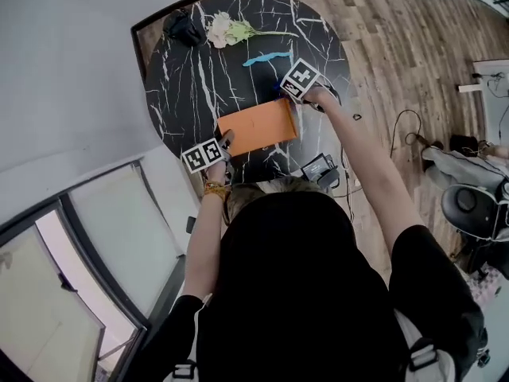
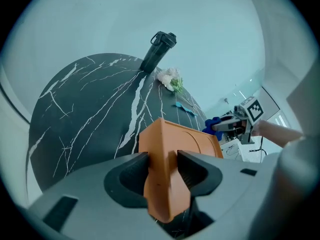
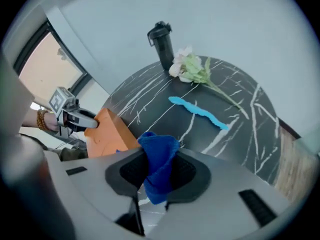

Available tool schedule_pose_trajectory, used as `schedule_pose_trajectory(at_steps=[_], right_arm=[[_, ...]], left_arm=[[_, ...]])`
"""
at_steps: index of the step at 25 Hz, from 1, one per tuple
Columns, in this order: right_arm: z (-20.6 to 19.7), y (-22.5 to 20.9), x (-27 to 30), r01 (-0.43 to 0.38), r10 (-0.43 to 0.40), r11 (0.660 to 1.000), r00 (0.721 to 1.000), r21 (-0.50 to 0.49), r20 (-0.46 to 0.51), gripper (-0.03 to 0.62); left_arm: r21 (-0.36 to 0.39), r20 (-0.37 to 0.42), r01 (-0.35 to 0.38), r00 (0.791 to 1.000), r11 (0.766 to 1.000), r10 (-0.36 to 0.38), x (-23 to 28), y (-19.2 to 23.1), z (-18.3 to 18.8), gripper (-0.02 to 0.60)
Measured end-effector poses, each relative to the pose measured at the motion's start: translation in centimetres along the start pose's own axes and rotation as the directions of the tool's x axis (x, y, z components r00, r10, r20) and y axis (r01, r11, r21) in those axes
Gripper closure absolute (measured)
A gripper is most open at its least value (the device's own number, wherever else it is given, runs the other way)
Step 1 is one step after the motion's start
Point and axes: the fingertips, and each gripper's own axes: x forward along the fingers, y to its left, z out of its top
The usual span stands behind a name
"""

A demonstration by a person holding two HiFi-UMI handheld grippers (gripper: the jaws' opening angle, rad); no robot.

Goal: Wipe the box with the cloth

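An orange box (image 1: 258, 126) lies flat on the round black marble table (image 1: 191, 86). My left gripper (image 1: 225, 148) is shut on the box's near left corner; in the left gripper view the box (image 2: 172, 149) runs away from between the jaws. My right gripper (image 1: 301, 95) sits at the box's far right corner, shut on a bunched blue cloth (image 3: 157, 164). In the right gripper view the box (image 3: 107, 134) lies just left of the cloth, and the left gripper (image 3: 82, 120) holds its far end. From the left gripper view the cloth (image 2: 215, 125) shows beyond the box.
A black bottle (image 1: 184, 29), a bunch of pale flowers (image 1: 231, 30) and a light-blue wavy strip (image 1: 266, 57) lie on the table's far side. A dark device (image 1: 320, 169) and cables sit near the table's near edge. Wooden floor surrounds the table on the right.
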Motion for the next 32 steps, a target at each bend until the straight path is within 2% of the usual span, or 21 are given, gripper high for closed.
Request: schedule_pose_trajectory(at_steps=[2, 4, 6, 8, 9, 10, 12, 14, 15, 17, 19, 20, 21, 22, 24, 26, 30, 32], right_arm=[[0.1, -1.2, -2.8, 0.104, -0.109, 0.994, 0.983, 0.043, 0.144, 0.505], [0.7, -0.9, -5.6, 0.168, -0.183, 0.983, 0.931, 0.074, 0.316, 0.505], [1.6, 0.8, -8.1, 0.188, -0.214, 0.977, 0.846, 0.103, 0.487, 0.504], [2.1, 3.0, -10.6, 0.201, -0.246, 0.969, 0.746, 0.142, 0.619, 0.504], [2.3, 4.1, -11.7, 0.209, -0.263, 0.964, 0.699, 0.161, 0.665, 0.504], [2.4, 5.3, -12.5, 0.221, -0.279, 0.959, 0.660, 0.175, 0.698, 0.504], [2.5, 8.2, -13.3, 0.249, -0.302, 0.951, 0.605, 0.185, 0.737, 0.503], [2.3, 11.1, -13.7, 0.270, -0.312, 0.944, 0.561, 0.187, 0.767, 0.503], [2.1, 12.4, -14.1, 0.277, -0.320, 0.941, 0.536, 0.196, 0.781, 0.503], [1.5, 14.6, -15.2, 0.287, -0.349, 0.929, 0.481, 0.232, 0.804, 0.503], [1.0, 16.4, -15.9, 0.311, -0.388, 0.912, 0.439, 0.268, 0.810, 0.504], [0.8, 17.1, -16.0, 0.324, -0.406, 0.903, 0.429, 0.281, 0.807, 0.504], [0.6, 17.8, -15.8, 0.336, -0.419, 0.896, 0.429, 0.290, 0.800, 0.505], [0.5, 18.6, -15.4, 0.347, -0.428, 0.892, 0.437, 0.291, 0.791, 0.505], [0.4, 20.2, -14.4, 0.367, -0.440, 0.885, 0.461, 0.286, 0.771, 0.505], [0.4, 21.6, -13.5, 0.378, -0.462, 0.876, 0.473, 0.300, 0.750, 0.505], [0.2, 24.4, -12.5, 0.405, -0.527, 0.841, 0.461, 0.359, 0.714, 0.507], [0.3, 26.1, -11.8, 0.417, -0.546, 0.829, 0.455, 0.373, 0.703, 0.507]], left_arm=[[0.028, 0.003, -0.019, 1.000, 0.999, 0.018, 0.0, -0.1, 0.0, 0.397], [0.101, -0.001, -0.053, 0.999, 0.994, 0.054, -0.4, -0.3, -0.1, 0.402], [0.192, 0.013, -0.090, 0.996, 0.977, 0.089, -1.4, -1.0, 0.2, 0.417], [0.251, 0.082, -0.100, 0.993, 0.963, 0.082, -3.0, -2.7, 1.2, 0.420], [0.278, 0.136, -0.096, 0.989, 0.956, 0.060, -3.9, -4.0, 2.0, 0.446], [0.310, 0.193, -0.091, 0.981, 0.947, 0.031, -4.9, -5.4, 2.9, 0.515], [0.382, 0.290, -0.081, 0.956, 0.921, -0.036, -6.9, -8.4, 4.4, 0.532], [0.460, 0.370, -0.083, 0.923, 0.884, -0.106, -8.8, -11.4, 5.3, 0.543], [0.504, 0.409, -0.097, 0.902, 0.858, -0.138, -9.8, -12.9, 5.7, 0.546], [0.597, 0.476, -0.156, 0.858, 0.787, -0.192, -11.4, -15.5, 6.2, 0.566], [0.676, 0.503, -0.215, 0.833, 0.705, -0.228, -12.1, -17.3, 6.3, 0.569], [0.702, 0.502, -0.229, 0.830, 0.674, -0.241, -12.2, -17.8, 6.2, 0.571], [0.719, 0.496, -0.233, 0.831, 0.655, -0.250, -12.1, -18.1, 5.9, 0.572], [0.730, 0.489, -0.228, 0.833, 0.644, -0.258, -12.2, -18.2, 5.5, 0.572], [0.742, 0.476, -0.212, 0.835, 0.636, -0.276, -12.8, -17.8, 4.7, 0.574], [0.748, 0.466, -0.197, 0.836, 0.634, -0.289, -13.8, -16.9, 3.9, 0.574], [0.747, 0.441, -0.161, 0.846, 0.645, -0.300, -15.6, -14.8, 1.8, 0.574], [0.764, 0.418, -0.137, 0.849, 0.631, -0.322, -16.4, -14.0, 0.9, 0.575]])
